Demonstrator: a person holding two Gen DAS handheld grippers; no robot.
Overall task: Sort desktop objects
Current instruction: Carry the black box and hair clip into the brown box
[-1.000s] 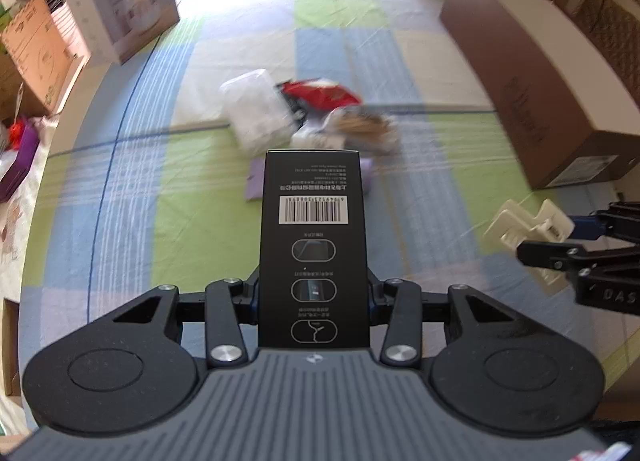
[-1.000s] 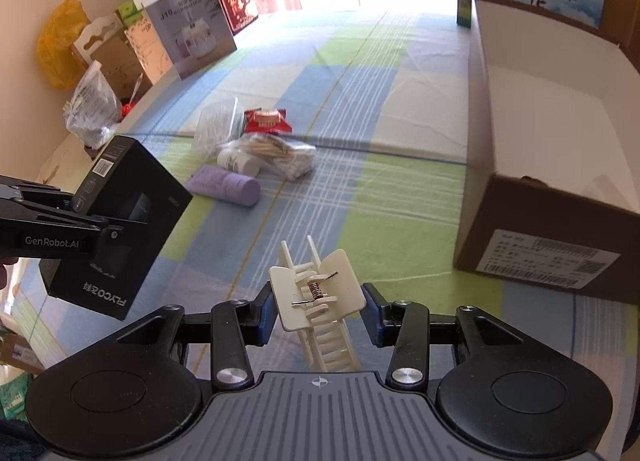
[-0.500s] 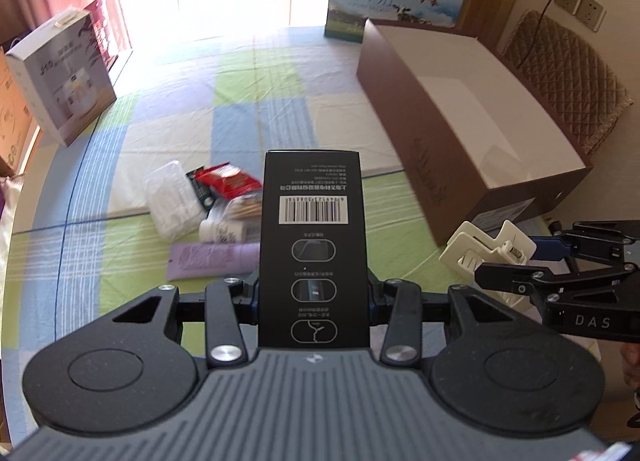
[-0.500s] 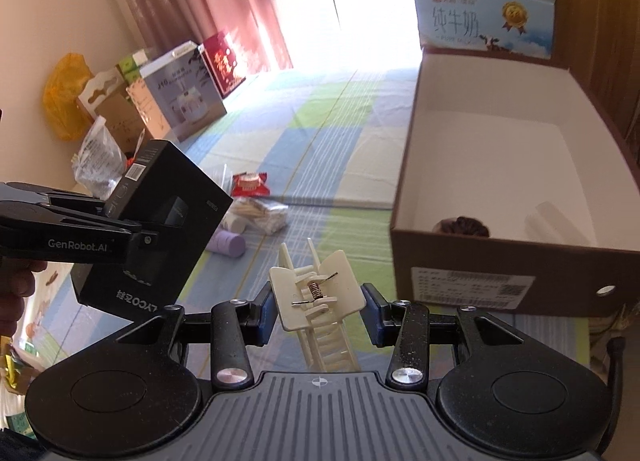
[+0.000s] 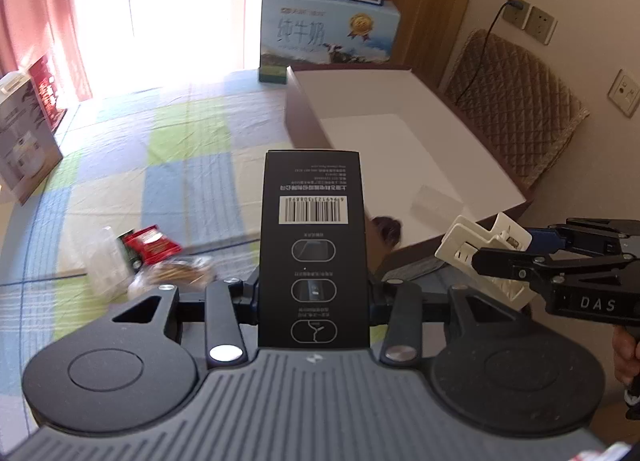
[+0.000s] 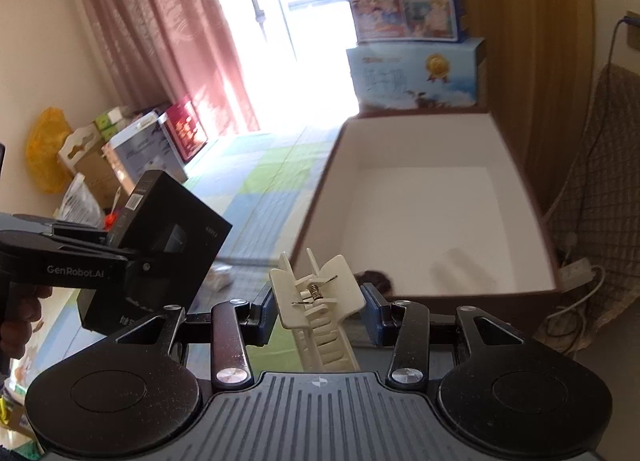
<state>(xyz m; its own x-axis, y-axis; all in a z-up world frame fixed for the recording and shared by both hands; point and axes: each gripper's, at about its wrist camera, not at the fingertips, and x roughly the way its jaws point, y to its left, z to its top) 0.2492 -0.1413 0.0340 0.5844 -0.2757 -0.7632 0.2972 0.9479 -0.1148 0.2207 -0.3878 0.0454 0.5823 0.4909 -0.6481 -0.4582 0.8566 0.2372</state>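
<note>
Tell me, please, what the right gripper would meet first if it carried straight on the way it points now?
Probably the open cardboard box: the right gripper, shut on the cream hair clip, points over its near wall at the white floor, though depth is unclear.

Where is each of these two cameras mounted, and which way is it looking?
Left wrist: sits on the left gripper, looking along its fingers past the black box to the carton; a hand shows.
Right wrist: on the right gripper, past the hair clip into the carton; a hand shows.
Shared: carton, both held items.

blurred snack packets point(image 5: 168, 261), dark box item point(image 6: 374, 279) unclear
</note>
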